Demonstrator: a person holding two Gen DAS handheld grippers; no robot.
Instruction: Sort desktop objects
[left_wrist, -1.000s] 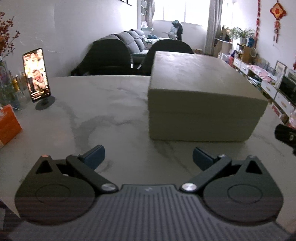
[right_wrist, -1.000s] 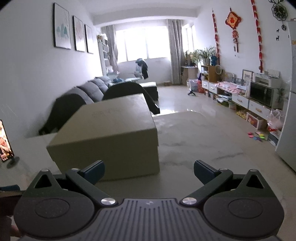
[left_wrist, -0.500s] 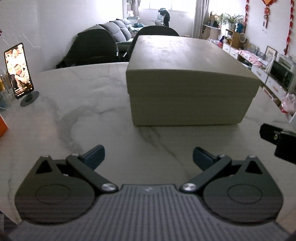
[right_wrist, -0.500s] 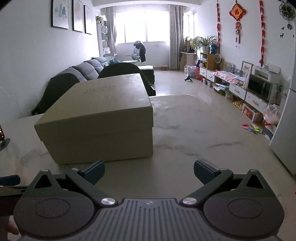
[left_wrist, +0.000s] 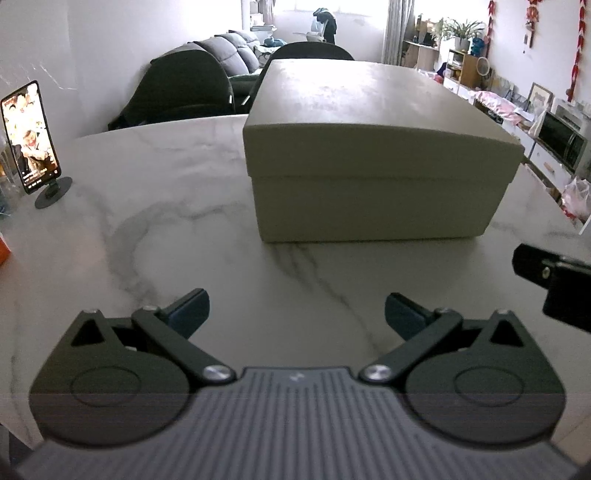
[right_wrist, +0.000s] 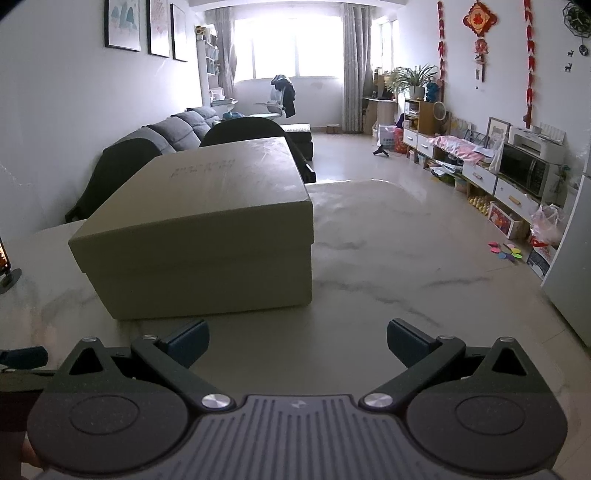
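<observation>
Box, lidded and broad, sits on the marble table ahead of the left gripper and right gripper, both spread empty, so uneven lifts could tilt its lid.

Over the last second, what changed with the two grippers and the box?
Both views swung: the box slid from right of centre to ahead of the left gripper, and sits further left of the right gripper. Nothing was grasped or released. Both jaws stayed open and empty; lid still on; phone unmoved.
</observation>
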